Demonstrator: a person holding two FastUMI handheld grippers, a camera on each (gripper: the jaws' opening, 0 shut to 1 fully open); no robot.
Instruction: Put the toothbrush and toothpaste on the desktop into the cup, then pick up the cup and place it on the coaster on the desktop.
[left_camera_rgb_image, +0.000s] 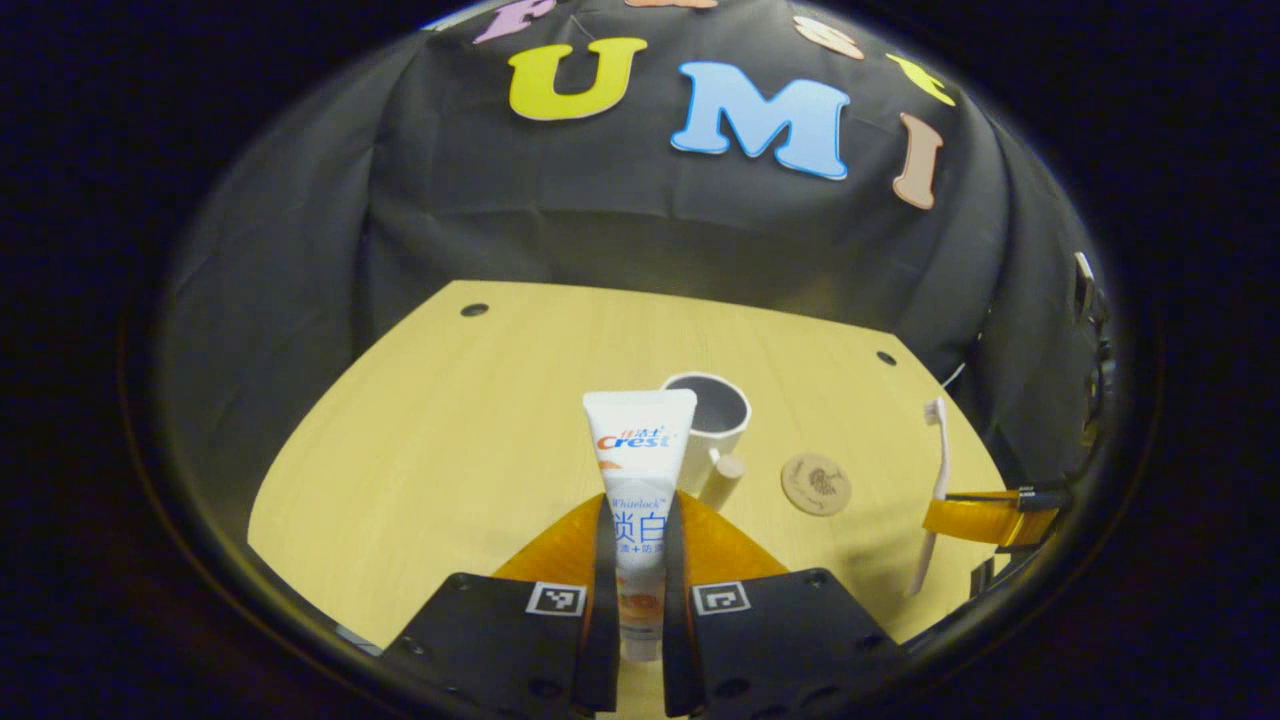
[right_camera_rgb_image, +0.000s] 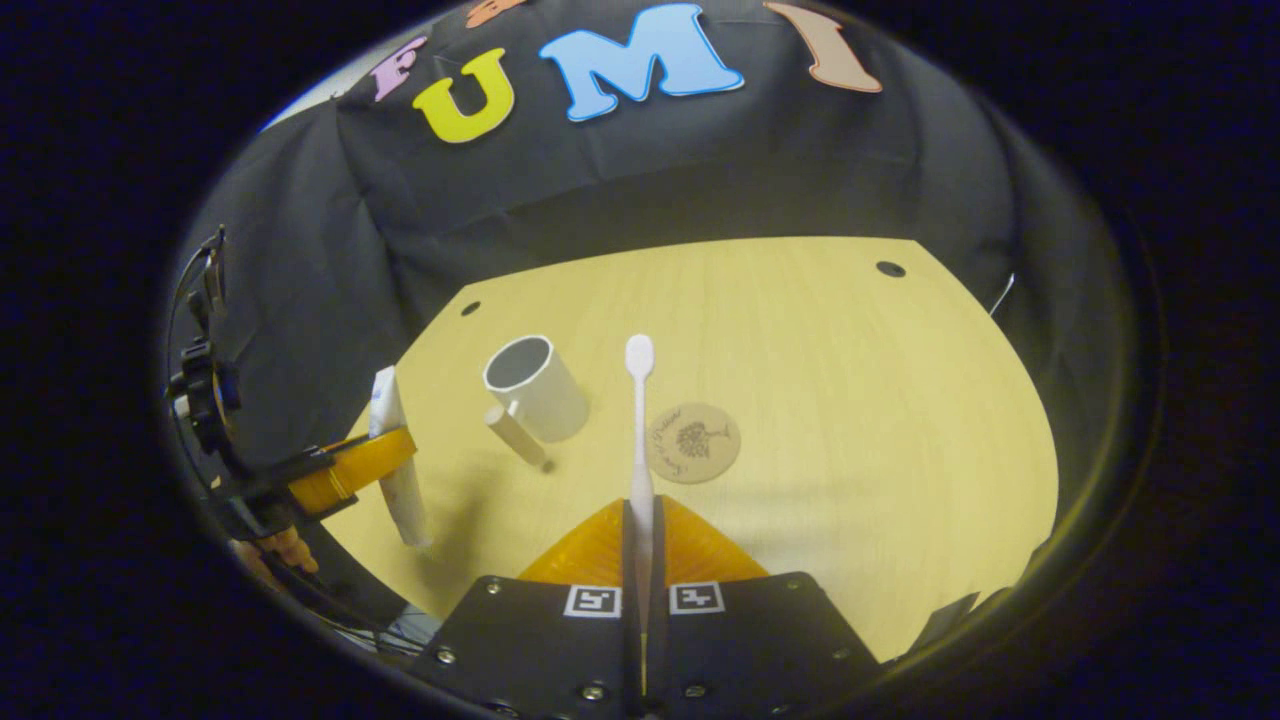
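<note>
wall: black cloth (left_camera_rgb_image: 640, 230) | desktop (right_camera_rgb_image: 850, 380): pale wood

The pale wooden tabletop (right_camera_rgb_image: 850, 400) lay open across its whole right half and along its far edge. The obstacles stood together left of centre: an upright white cylindrical cup (right_camera_rgb_image: 535, 385) with a stubby wooden handle (right_camera_rgb_image: 516, 437), and just beside it a flat round wooden coaster (right_camera_rgb_image: 694, 442), with a bare strip between them. The cup's mouth stood open and unobstructed from above. The black cloth wall (right_camera_rgb_image: 640, 170) closed the far side.
</note>
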